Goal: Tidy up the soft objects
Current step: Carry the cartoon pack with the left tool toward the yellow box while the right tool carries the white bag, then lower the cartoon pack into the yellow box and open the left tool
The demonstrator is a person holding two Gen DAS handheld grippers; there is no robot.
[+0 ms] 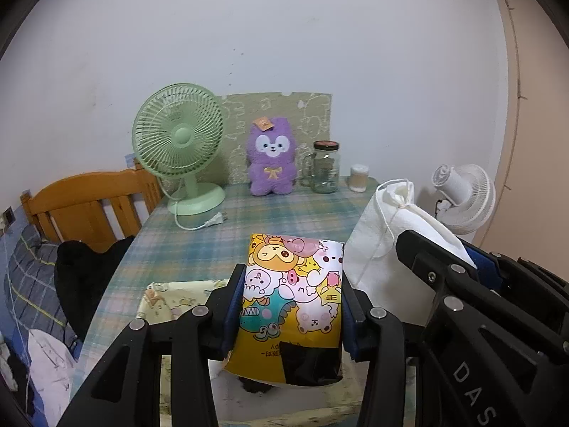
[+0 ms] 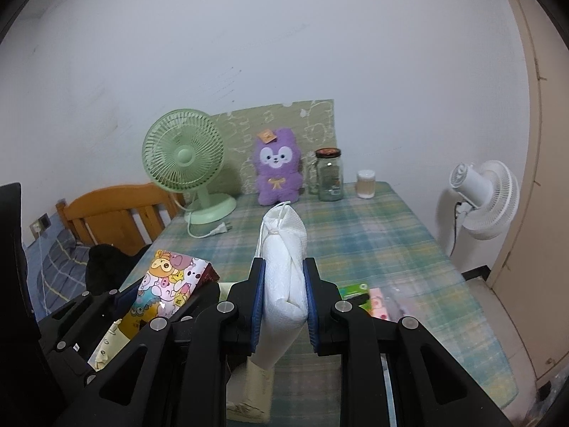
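left wrist view: the left hand-held gripper (image 1: pixel 292 306) is closed partway onto a cartoon-printed packet (image 1: pixel 293 299), its blue pads pressing the packet's two sides so the packet stands upright between them, lifted above a pale fabric box (image 1: pixel 170 299) that sits on the near part of the table (image 1: pixel 284 213). just to the right, the right hand-held gripper (image 1: pixel 473 267) shows from the side, with a white drawstring bag (image 1: pixel 384 235) sticking out past it. at the back of the table stand a green fan (image 1: pixel 181 149), a purple plush toy (image 1: pixel 272 156), a glass jar (image 1: pixel 325 167) and a small white cup (image 1: pixel 358 177). a white fan (image 1: pixel 466 197) is off the table's right edge, and a wooden bed frame (image 1: pixel 89 206) lies to the left.

right wrist view: the right hand-held gripper (image 2: pixel 284 295) is closed partway on the white drawstring bag (image 2: pixel 282 270), squeezing its folded body between the blue pads; the tied neck points away toward the purple plush toy (image 2: pixel 276 167). to the left, the left hand-held gripper (image 2: pixel 160 302) holds the cartoon-printed packet (image 2: pixel 167 284) tilted, above the pale fabric box (image 2: pixel 106 348). a green card (image 2: pixel 352 290) and a pink packet (image 2: pixel 380 306) lie on the table (image 2: pixel 391 242) just right of the fingers.
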